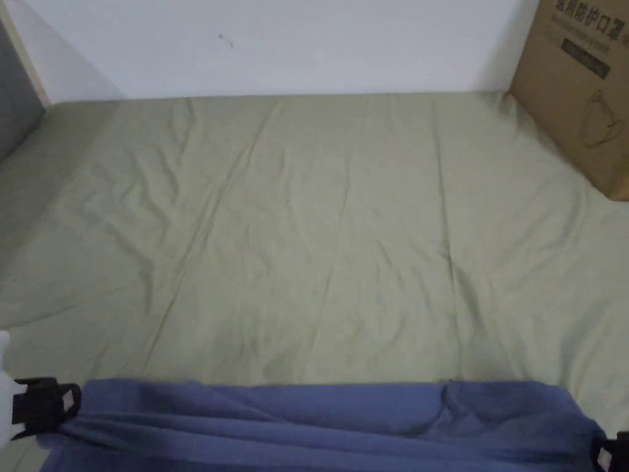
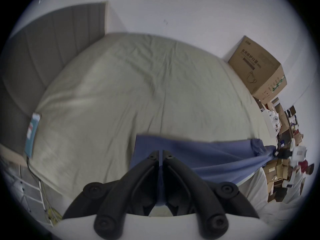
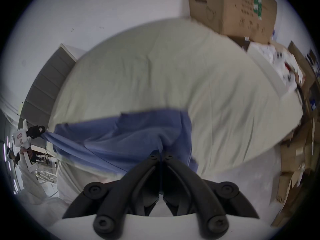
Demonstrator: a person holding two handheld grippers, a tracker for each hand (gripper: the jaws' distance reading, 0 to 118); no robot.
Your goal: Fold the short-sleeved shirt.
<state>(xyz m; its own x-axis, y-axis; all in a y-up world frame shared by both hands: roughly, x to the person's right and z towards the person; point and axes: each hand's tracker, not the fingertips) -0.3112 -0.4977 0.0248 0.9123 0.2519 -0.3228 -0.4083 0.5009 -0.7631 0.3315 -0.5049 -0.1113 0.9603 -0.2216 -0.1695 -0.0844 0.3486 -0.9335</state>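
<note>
A blue short-sleeved shirt [image 1: 319,421] is stretched sideways across the near edge of the bed, bunched into long folds. My left gripper [image 1: 70,399] is shut on its left end; in the left gripper view the black jaws [image 2: 161,154] pinch a thin strip of the blue cloth [image 2: 216,155]. My right gripper [image 1: 605,458] is shut on the shirt's right end at the frame's bottom corner; in the right gripper view its jaws [image 3: 161,154] clamp the gathered blue cloth [image 3: 129,136]. The left gripper [image 3: 34,131] also shows far off in that view, pulling the cloth taut.
The bed's pale green sheet [image 1: 319,233] lies wrinkled beyond the shirt. A cardboard box [image 1: 583,86] stands at the far right corner against the white wall. A grey headboard [image 1: 15,92] rises at the left. Stacked boxes and clutter [image 2: 285,165] sit beside the bed.
</note>
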